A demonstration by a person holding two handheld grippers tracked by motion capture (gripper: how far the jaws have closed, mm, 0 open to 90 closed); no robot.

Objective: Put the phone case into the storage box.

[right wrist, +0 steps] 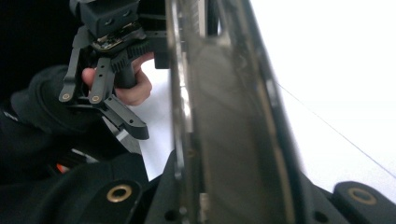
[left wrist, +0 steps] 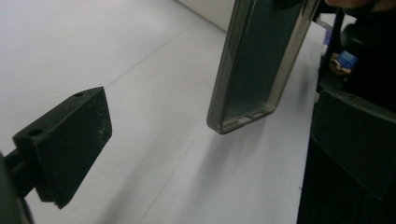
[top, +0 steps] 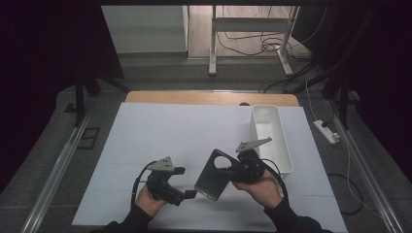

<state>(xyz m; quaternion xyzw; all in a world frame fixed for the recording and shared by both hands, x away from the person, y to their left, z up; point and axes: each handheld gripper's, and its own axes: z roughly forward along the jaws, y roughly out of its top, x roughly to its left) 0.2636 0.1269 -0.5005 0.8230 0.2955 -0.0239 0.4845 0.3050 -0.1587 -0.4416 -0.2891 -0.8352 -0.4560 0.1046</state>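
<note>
A dark, see-through phone case point(top: 213, 175) hangs tilted just above the white table point(top: 165, 131), near the front centre. My right gripper point(top: 225, 170) is shut on the case's upper right edge; in the right gripper view the case point(right wrist: 224, 121) runs edge-on between the jaws of my right gripper point(right wrist: 224, 200). To the left of the case my left gripper point(top: 185, 182) stands open, with its jaws wide apart and clear of the case. In the left gripper view the case's lower end point(left wrist: 254, 65) hangs ahead, beyond the pads of my left gripper point(left wrist: 205, 154).
A long white bin point(top: 272, 141) stands on the table's right side, just behind my right hand. A wooden strip point(top: 209, 98) borders the far edge. Cables and table legs lie on the floor beyond.
</note>
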